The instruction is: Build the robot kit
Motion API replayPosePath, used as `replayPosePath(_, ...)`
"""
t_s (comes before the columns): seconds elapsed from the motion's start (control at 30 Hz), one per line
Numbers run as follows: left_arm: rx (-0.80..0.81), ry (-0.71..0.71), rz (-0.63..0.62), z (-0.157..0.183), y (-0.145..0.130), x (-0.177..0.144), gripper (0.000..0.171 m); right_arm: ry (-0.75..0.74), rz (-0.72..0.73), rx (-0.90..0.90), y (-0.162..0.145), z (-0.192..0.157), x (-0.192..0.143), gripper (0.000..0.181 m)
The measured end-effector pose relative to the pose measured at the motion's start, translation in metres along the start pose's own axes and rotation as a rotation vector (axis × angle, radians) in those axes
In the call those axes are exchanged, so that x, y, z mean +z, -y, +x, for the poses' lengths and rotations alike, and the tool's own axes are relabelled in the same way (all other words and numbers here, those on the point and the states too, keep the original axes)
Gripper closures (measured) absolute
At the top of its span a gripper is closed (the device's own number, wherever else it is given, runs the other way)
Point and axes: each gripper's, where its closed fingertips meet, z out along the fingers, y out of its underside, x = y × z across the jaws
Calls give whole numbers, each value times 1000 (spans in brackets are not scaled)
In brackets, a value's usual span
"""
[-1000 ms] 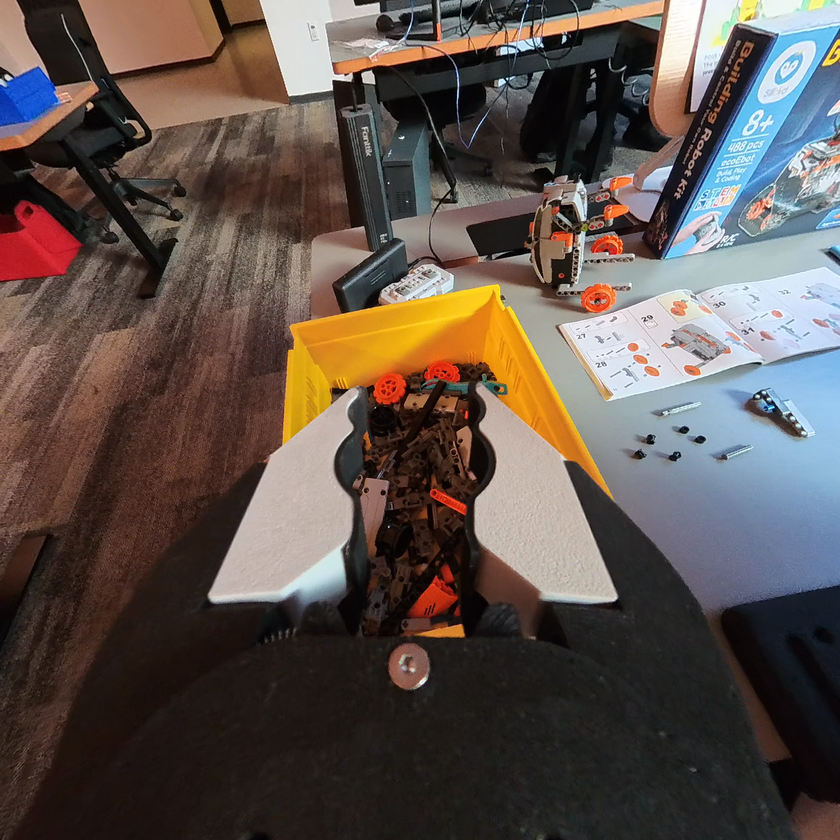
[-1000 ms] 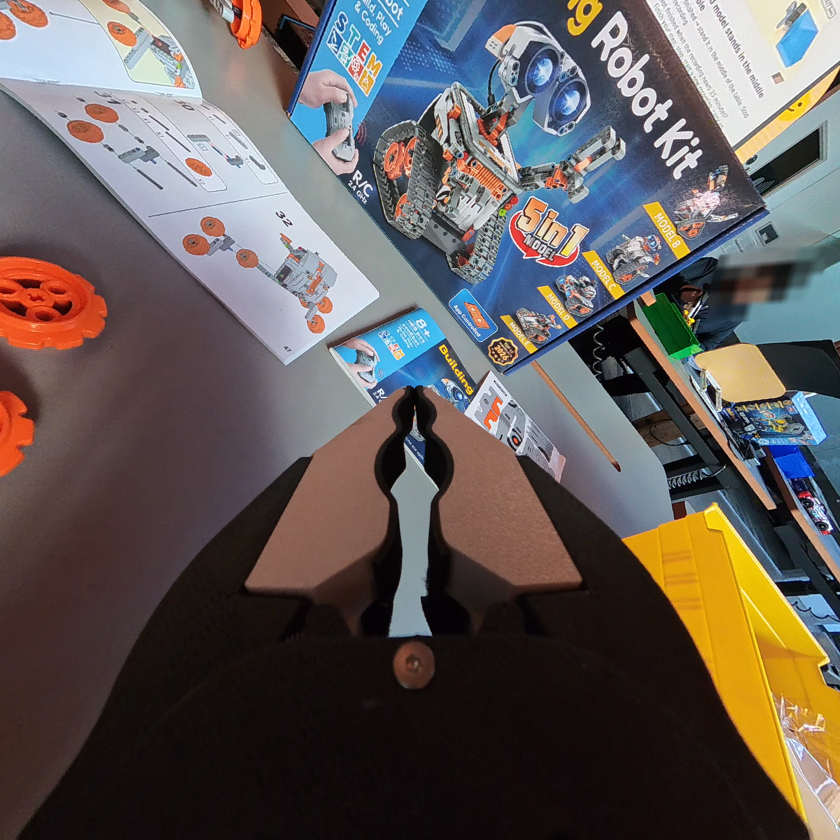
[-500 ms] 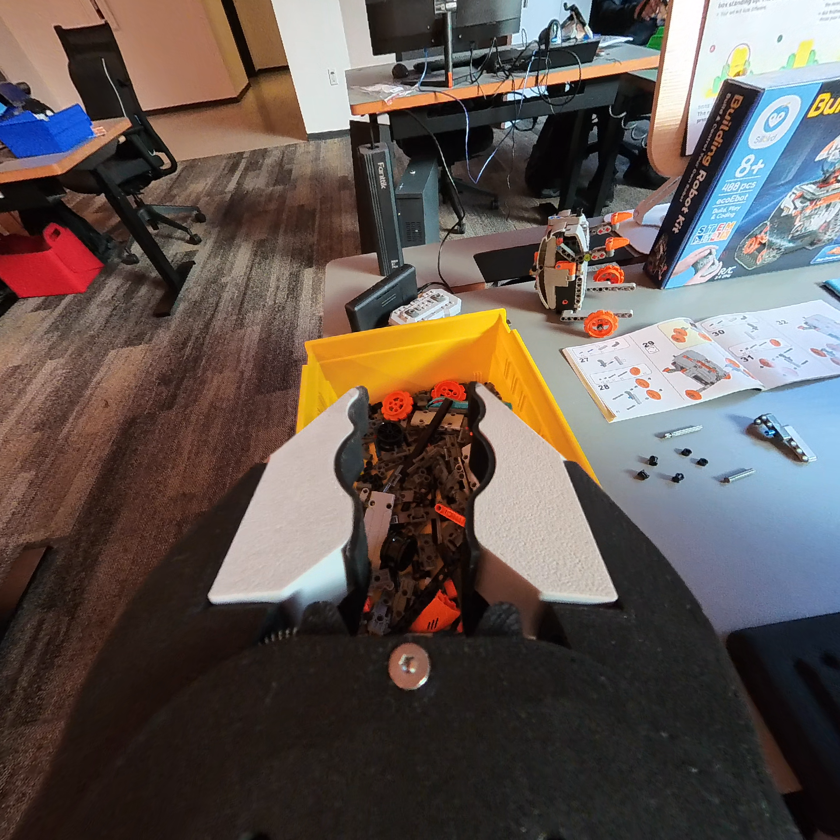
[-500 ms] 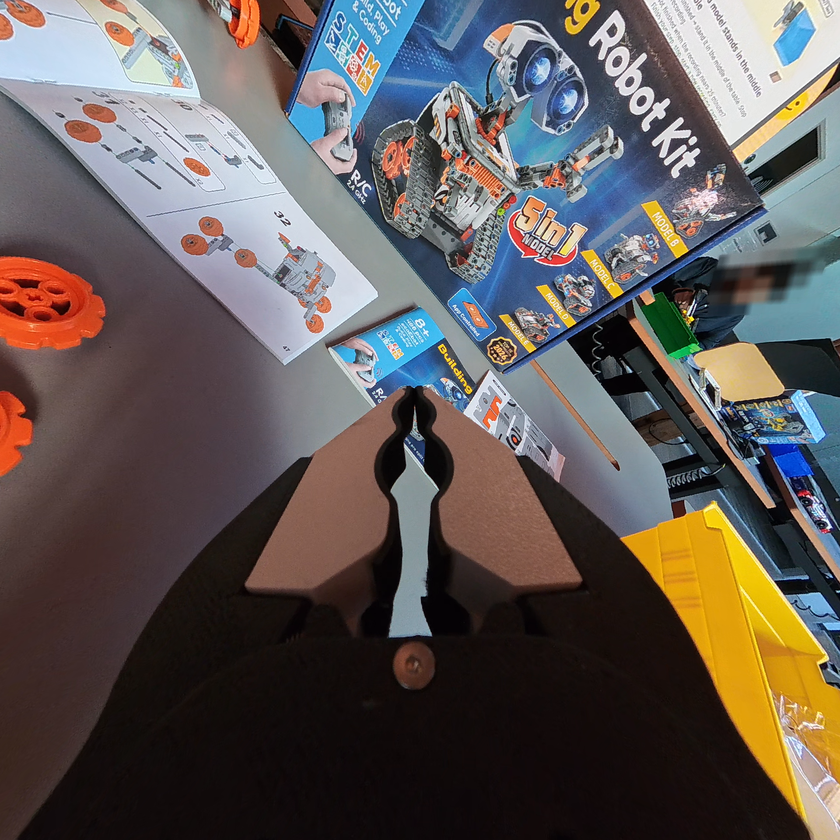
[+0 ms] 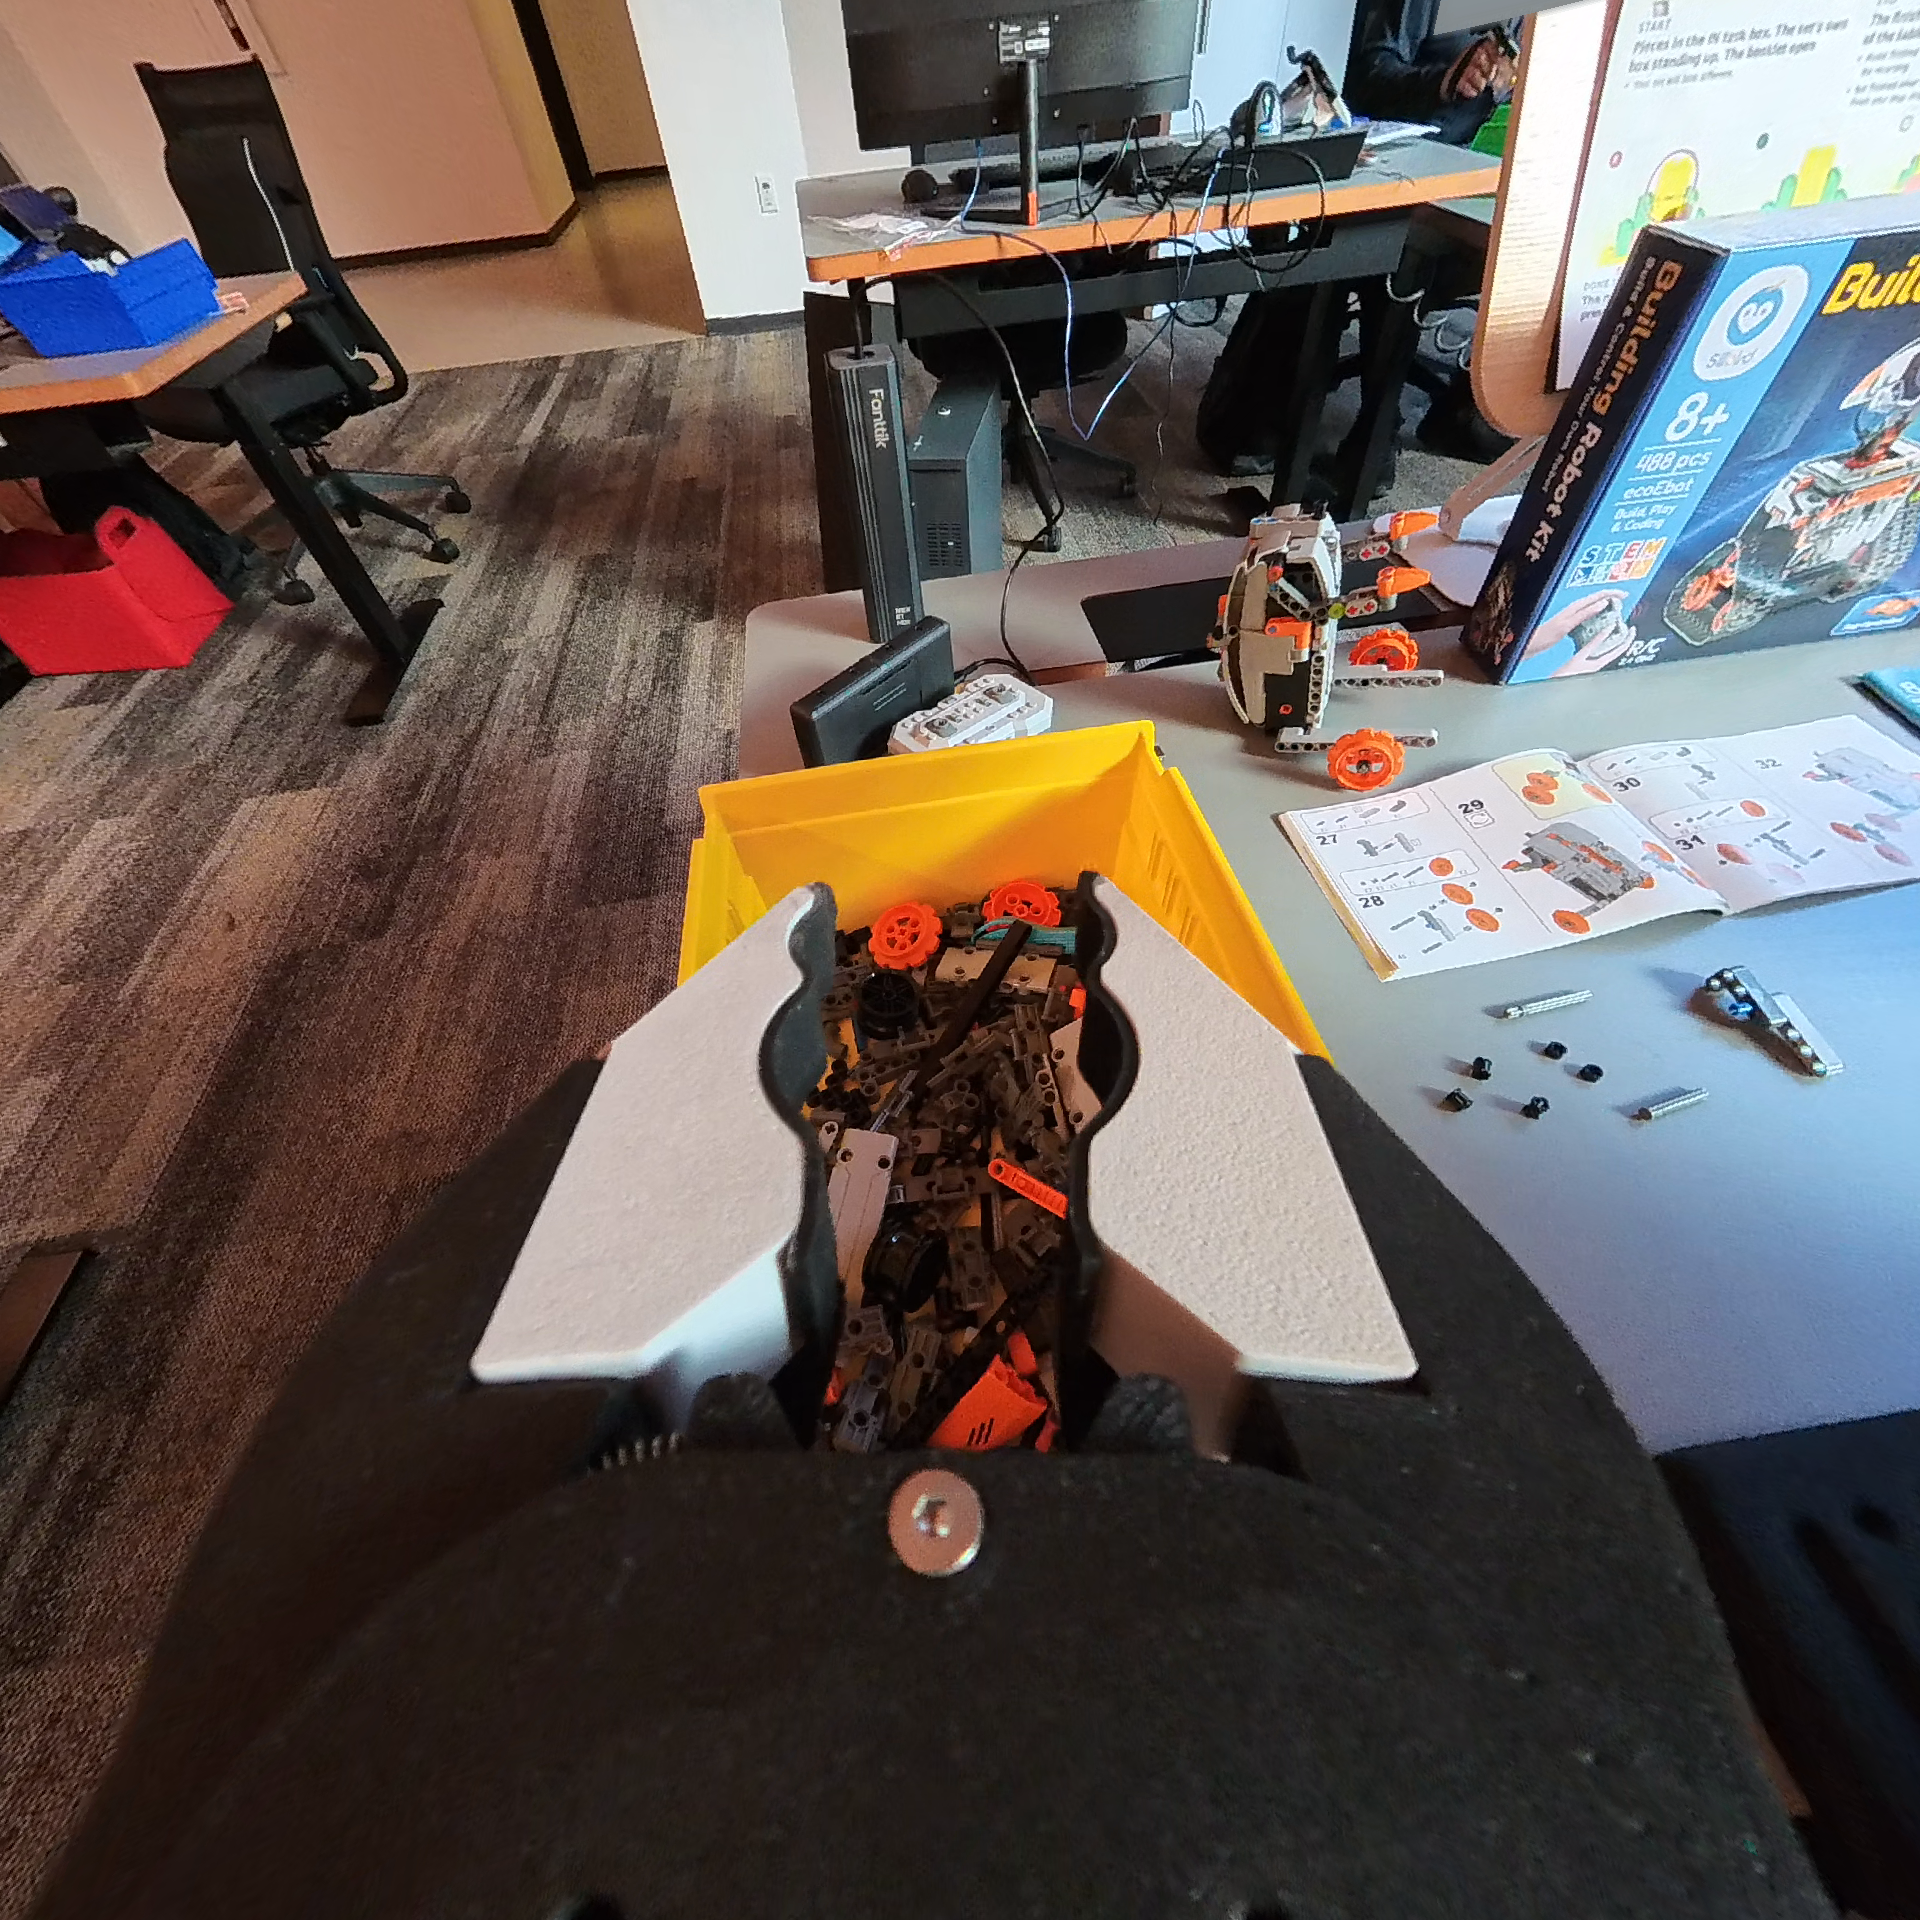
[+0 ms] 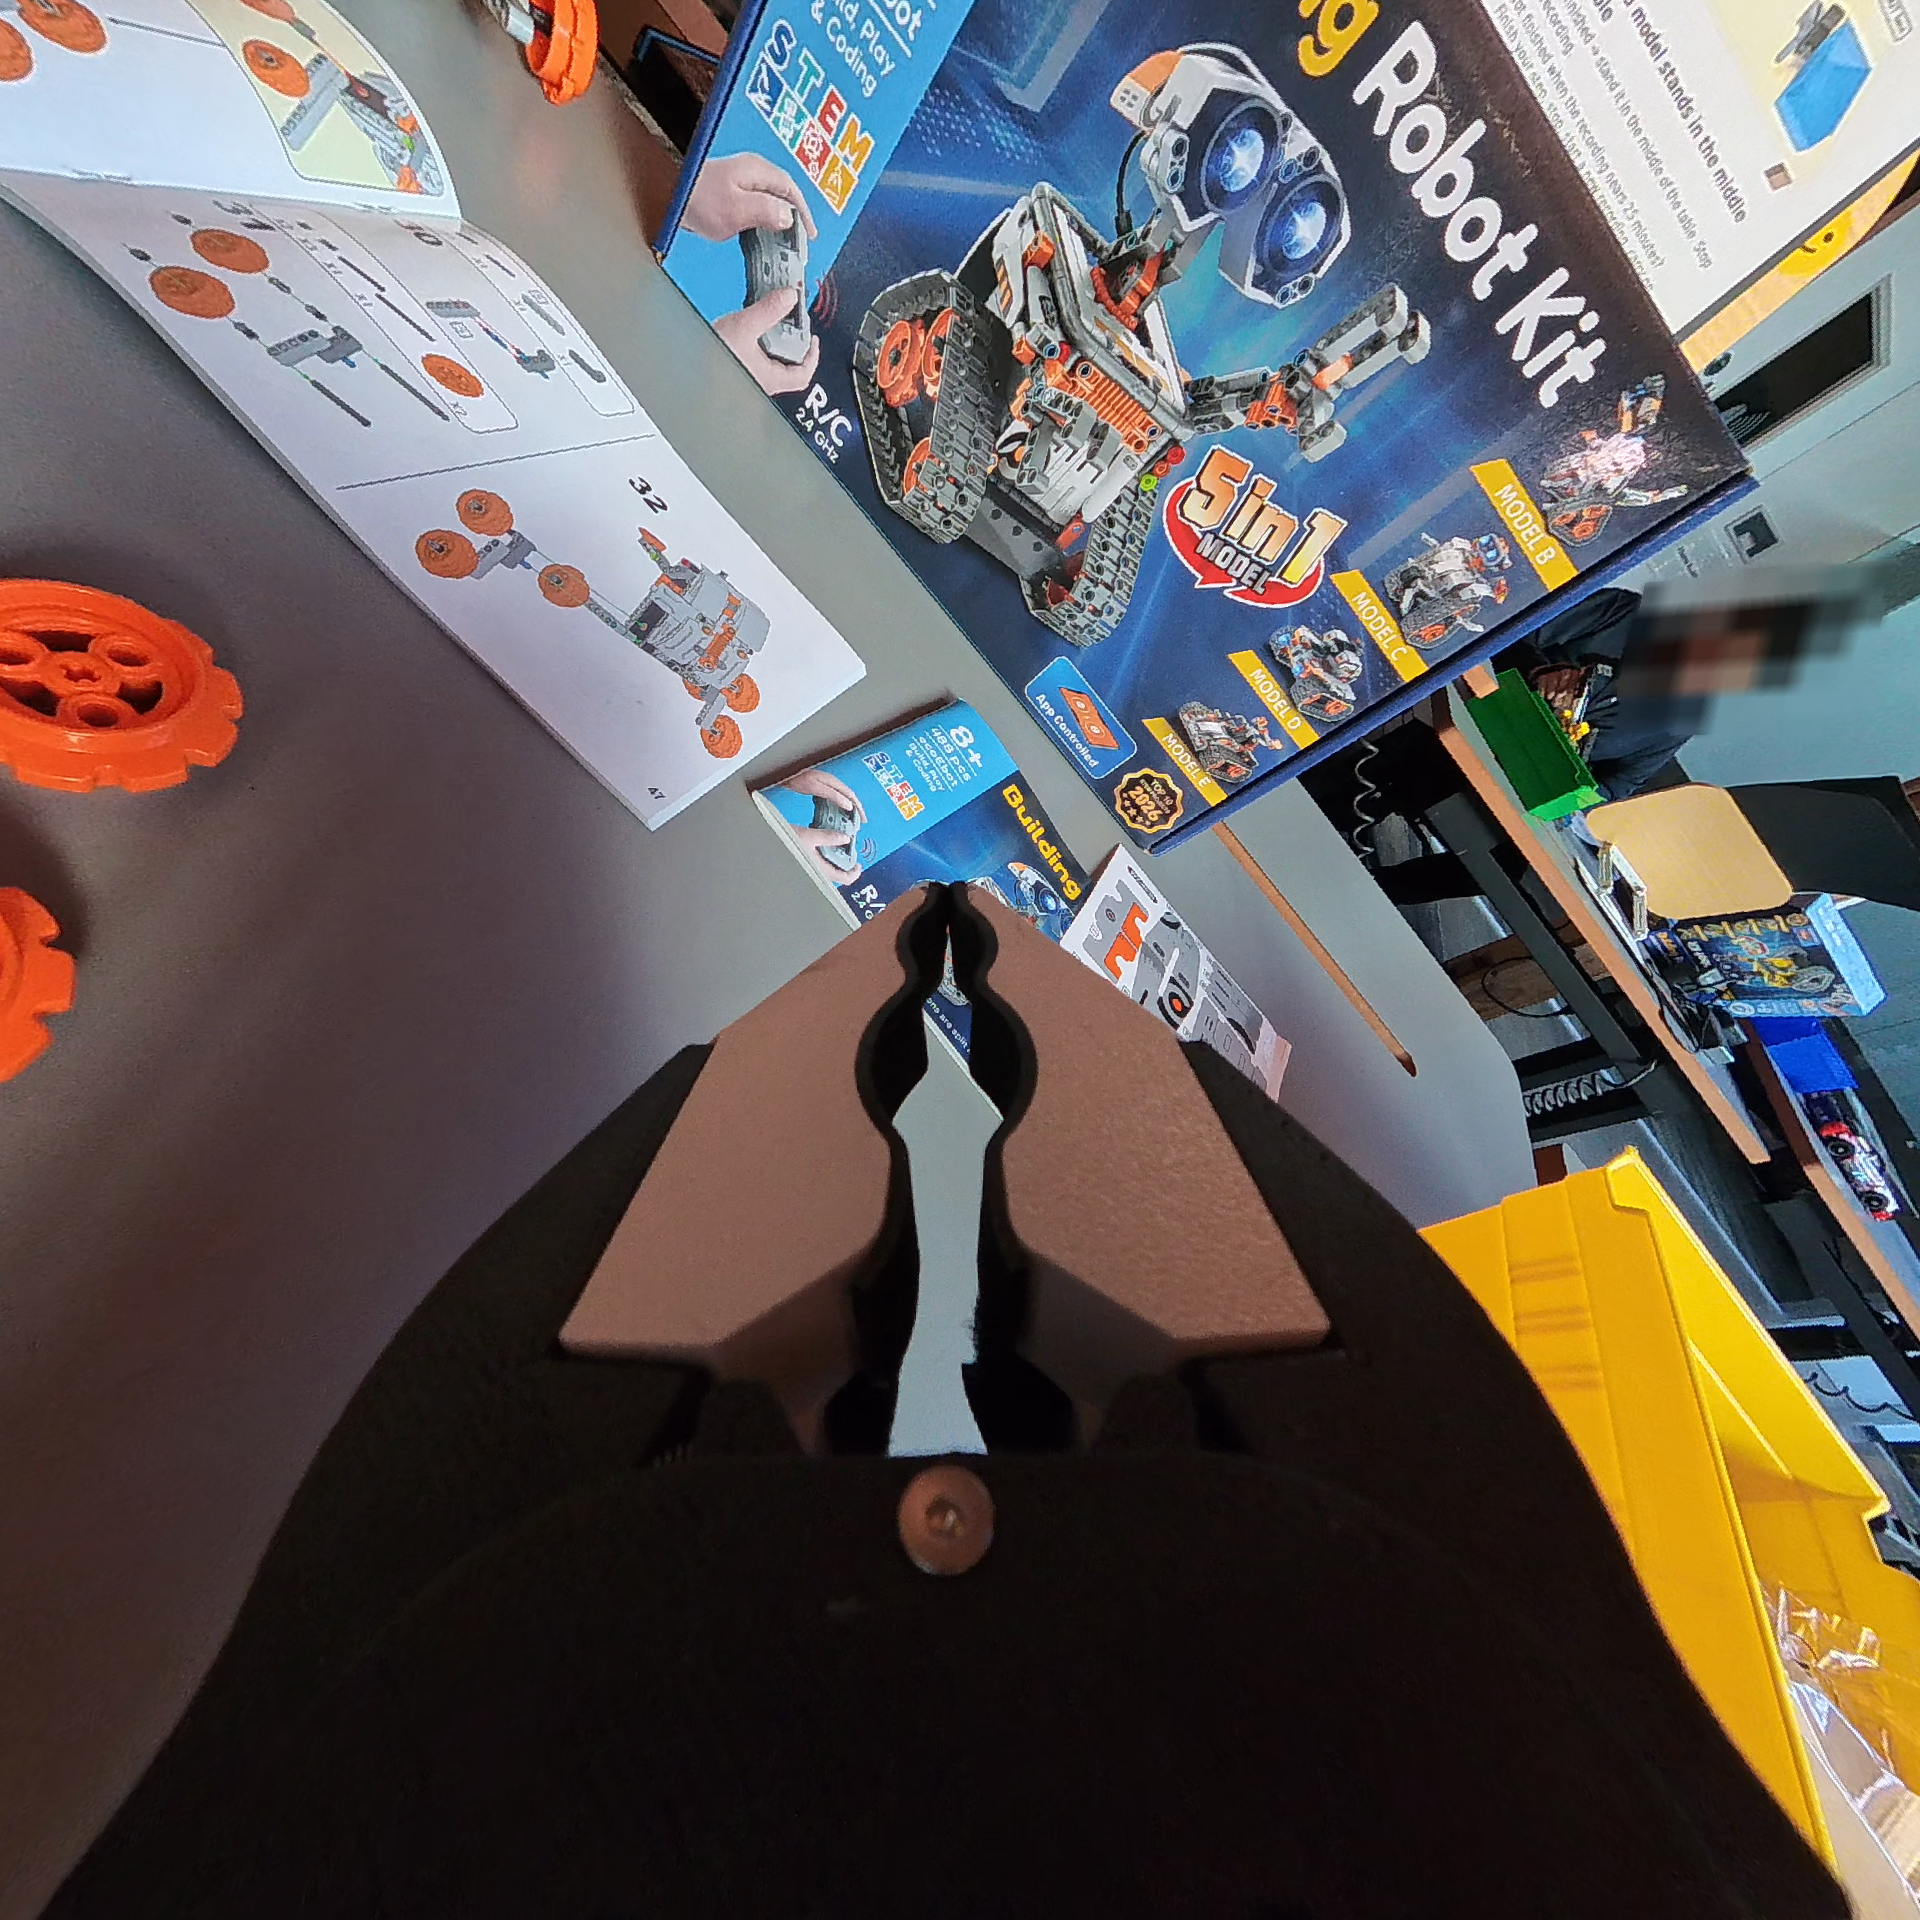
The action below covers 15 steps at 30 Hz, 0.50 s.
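Two grippers show, each in its own view. The left gripper (image 5: 956, 914) hangs over a yellow bin (image 5: 935, 821) with its white fingers (image 5: 675, 1174) spread wide and nothing between them. Straight below the gap lies a heap of small parts (image 5: 956, 1122), mostly black and grey, with orange pieces among them. Two orange gears (image 5: 904, 933) lie at the far end of the heap, just under the fingertips. Whether the fingers touch the heap cannot be told from this angle. The bin's long axis runs away from the camera, in line with the fingers.

To the right of the bin, on the grey table (image 5: 1714, 1226), lie a few black pins (image 5: 1536, 1108), two short metal rods and a small grey bracket (image 5: 1766, 1029). Beyond them an open instruction booklet (image 5: 1600, 842) lies flat, then a half-built grey and orange model (image 5: 1283, 634), then a blue kit box (image 5: 1704, 447) standing upright.

The right gripper (image 6: 943, 896) is closed at the tips and holds nothing, and it is tilted over the bare table. An orange gear (image 6: 99, 681) lies well to its left. Just past its tips lies a small blue leaflet (image 6: 914, 790), and farther off the same booklet and box. A second yellow bin (image 6: 1683, 1403) stands to its right.
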Motion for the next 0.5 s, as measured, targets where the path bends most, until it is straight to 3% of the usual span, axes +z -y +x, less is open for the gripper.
replayPosePath(0.5, -4, -2, 4, 0, 0, -2, 128, 1, -5, -4, -1, -1, 0, 181)
